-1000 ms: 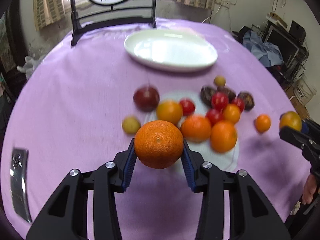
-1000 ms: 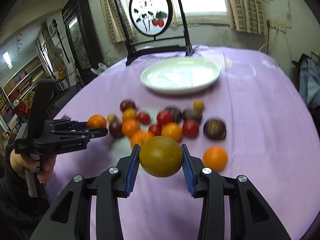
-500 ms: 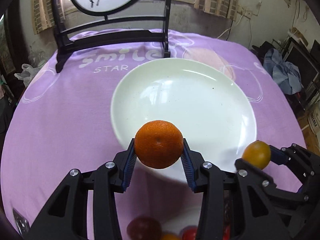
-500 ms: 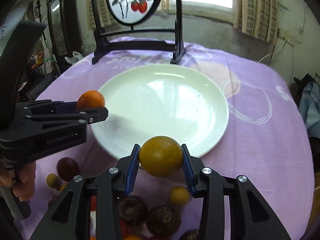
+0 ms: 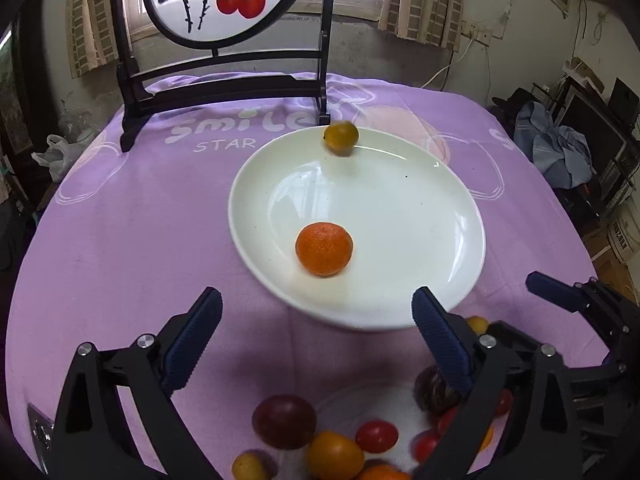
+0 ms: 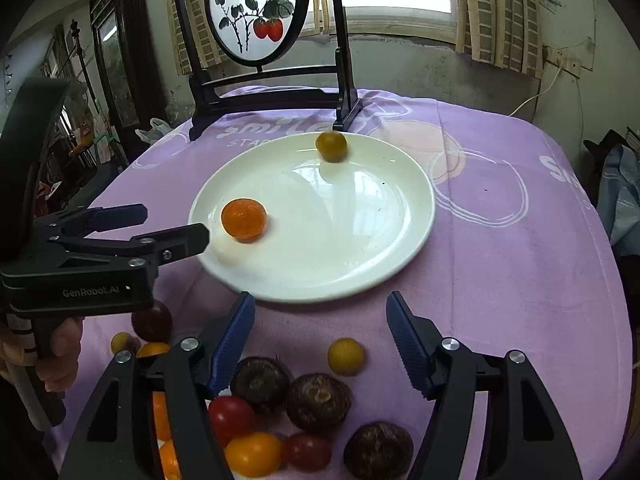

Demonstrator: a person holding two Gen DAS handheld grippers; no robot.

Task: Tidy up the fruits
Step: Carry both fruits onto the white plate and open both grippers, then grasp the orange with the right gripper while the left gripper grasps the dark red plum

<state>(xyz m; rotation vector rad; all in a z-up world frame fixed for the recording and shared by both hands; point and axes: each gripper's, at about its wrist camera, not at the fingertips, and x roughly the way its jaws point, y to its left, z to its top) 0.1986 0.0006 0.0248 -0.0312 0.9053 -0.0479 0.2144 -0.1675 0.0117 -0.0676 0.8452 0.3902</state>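
A white plate (image 5: 420, 216) (image 6: 360, 240) lies on the purple tablecloth. An orange mandarin (image 5: 324, 249) (image 6: 244, 218) rests on its near part. A greenish-yellow orange (image 5: 341, 138) (image 6: 331, 146), blurred, is at the plate's far rim. My left gripper (image 5: 316, 320) is open and empty just short of the plate; it also shows in the right wrist view (image 6: 172, 226). My right gripper (image 6: 320, 328) is open and empty in front of the plate, and its fingers (image 5: 560, 292) show at right in the left wrist view.
A pile of fruit lies near me: brown passion fruits (image 6: 318, 400), red tomatoes (image 6: 230, 414), a small yellow fruit (image 6: 346, 356), a dark plum (image 5: 285, 420), oranges (image 5: 334, 454). A black framed screen stand (image 5: 224, 76) stands behind the plate.
Both grippers opened and let go of their fruits. The mandarin now lies on the plate and the greenish orange has moved to the far rim. Both grippers drew back a little.
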